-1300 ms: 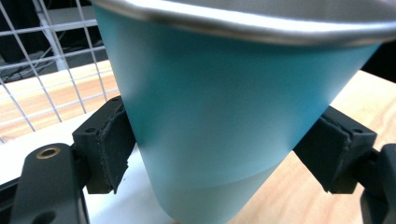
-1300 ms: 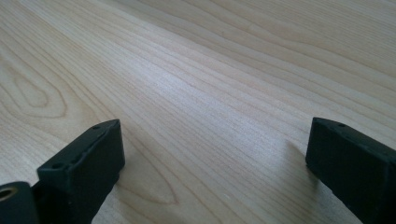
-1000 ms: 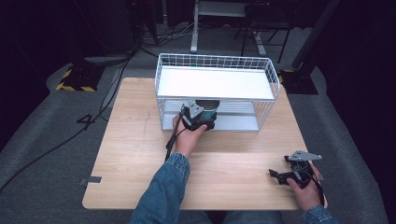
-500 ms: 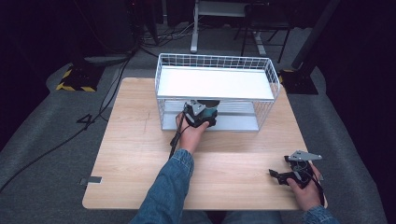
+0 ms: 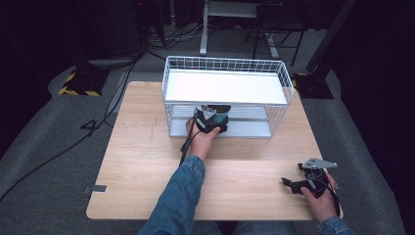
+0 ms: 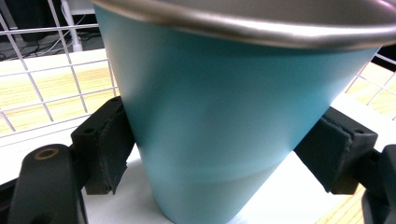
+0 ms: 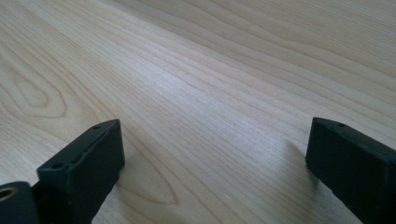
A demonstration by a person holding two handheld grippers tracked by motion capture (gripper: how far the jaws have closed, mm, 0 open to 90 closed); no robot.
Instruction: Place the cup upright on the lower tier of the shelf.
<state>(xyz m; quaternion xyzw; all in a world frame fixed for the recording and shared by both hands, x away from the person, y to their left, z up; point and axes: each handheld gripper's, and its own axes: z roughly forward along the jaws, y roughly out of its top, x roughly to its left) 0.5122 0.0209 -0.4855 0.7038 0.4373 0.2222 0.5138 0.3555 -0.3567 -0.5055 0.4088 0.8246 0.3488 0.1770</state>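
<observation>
A teal metal cup (image 6: pixel 219 121) with a steel rim stands upright between the black pads (image 6: pixel 105 149) of my left gripper (image 6: pixel 217 149), which is shut on its lower part. In the high view my left gripper (image 5: pixel 214 115) holds the cup (image 5: pixel 221 120) at the front opening of a white wire rack (image 5: pixel 169 93), just over its lower shelf (image 5: pixel 247 128). My right gripper (image 5: pixel 292 177) rests near the table's front right corner. It is open, and bare wood shows between its jaws (image 7: pixel 215 149).
The rack has a white upper shelf (image 5: pixel 225 87) above the cup and wire walls around it. The wooden table (image 5: pixel 142 152) lies in front of the rack. Dark floor with cables surrounds the table.
My left hand has pushed the cup a little forward, under the rack's upper shelf. The right gripper has stayed where it was.
</observation>
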